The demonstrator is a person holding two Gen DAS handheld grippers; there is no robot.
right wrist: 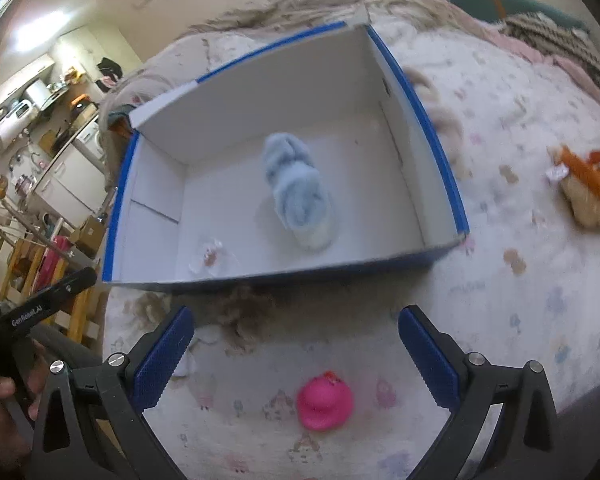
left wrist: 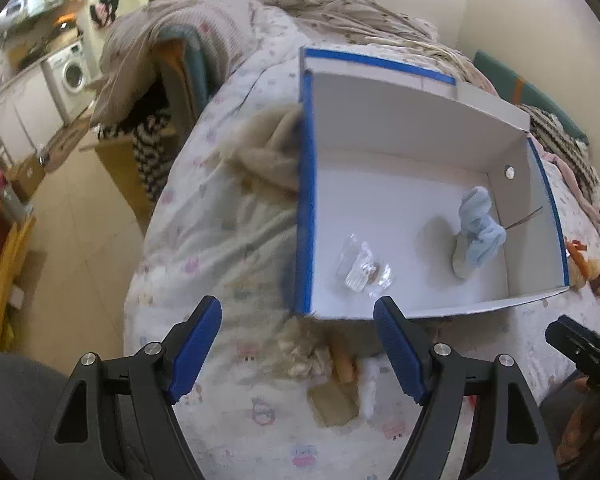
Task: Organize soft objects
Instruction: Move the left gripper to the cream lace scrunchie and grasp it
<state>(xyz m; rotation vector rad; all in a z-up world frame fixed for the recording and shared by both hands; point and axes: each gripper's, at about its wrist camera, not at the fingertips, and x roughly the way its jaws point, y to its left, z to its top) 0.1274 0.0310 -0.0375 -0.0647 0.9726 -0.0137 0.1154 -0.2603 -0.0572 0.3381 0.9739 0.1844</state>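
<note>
Box (right wrist: 420, 80), blue outside, white inside: open, resting on the bed (right wrist: 520, 320).

Pale blue plush toy (right wrist: 298, 192): lying on the box floor, toward its right half in the left wrist view (left wrist: 476, 232).

Clear plastic packet (left wrist: 362, 270): on the box floor, near side, apart from the plush.

Pink rubber duck (right wrist: 324, 402): on the bed near the right tongs (right wrist: 296, 356), between their fingers in view, untouched.

Tan and orange plush (right wrist: 588, 196): on the bed, right of the box.

Beige fluffy item (left wrist: 304, 354): on the bed against the box's near wall.

Left tongs (left wrist: 298, 344): spread apart, holding nothing. Right tongs: spread apart, holding nothing.
</note>
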